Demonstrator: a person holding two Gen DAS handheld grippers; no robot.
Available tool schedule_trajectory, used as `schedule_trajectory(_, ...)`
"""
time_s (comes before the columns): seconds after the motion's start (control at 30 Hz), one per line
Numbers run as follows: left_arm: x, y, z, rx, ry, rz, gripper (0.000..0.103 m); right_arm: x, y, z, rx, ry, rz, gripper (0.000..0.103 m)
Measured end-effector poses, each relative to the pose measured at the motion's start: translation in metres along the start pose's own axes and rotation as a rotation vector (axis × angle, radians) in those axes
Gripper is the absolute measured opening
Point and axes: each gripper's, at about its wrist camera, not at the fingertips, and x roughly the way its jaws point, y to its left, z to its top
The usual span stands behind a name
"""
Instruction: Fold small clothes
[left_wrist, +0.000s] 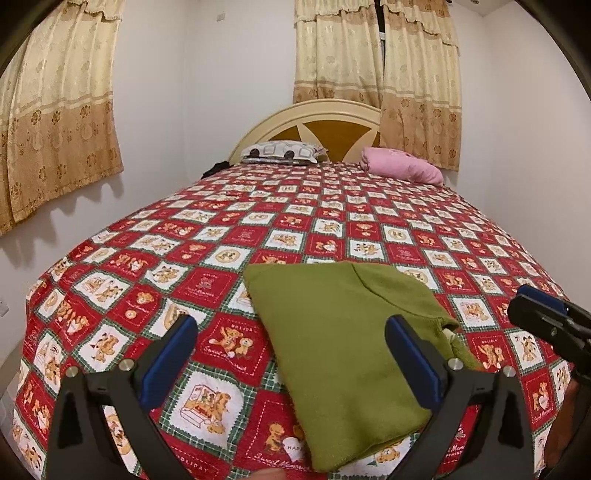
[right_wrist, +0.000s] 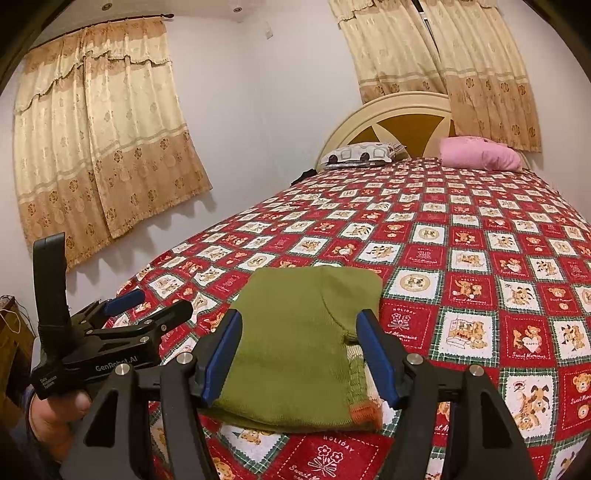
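green knitted garment (right_wrist: 295, 347), folded into a thick rectangle, lies straight ahead of the right gripper (right_wrist: 299, 350), whose blue pads stand spread on either side of it, pinching nothing. its long axis runs away toward the headboard (right_wrist: 402, 110), orange-trimmed cuff (right_wrist: 365, 413) at the near right corner. out left, the left gripper (left_wrist: 291, 354) hangs spread too, the garment lying mostly right of its centre on the red patchwork bed cover (left_wrist: 207, 236). right hand looks better lined up.
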Motion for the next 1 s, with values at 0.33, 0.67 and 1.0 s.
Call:
schedule_trajectory(0.33,-0.001,0.002,0.003,-0.001,-0.007,0.021,0.103,-0.009,0.004,0.004,-0.01,-0.042,0.01,0.066)
schedule_trajectory(0.67,0.001,0.011,0.005,-0.009,-0.004,0.073,0.103,-0.01,0.007,0.004,-0.023,-0.051,0.023,0.066)
schedule_trajectory(1.0,-0.002,0.016,0.004,0.004,-0.036,0.098,0.103,-0.006,0.009,0.002,-0.031,-0.032,0.03,0.066)
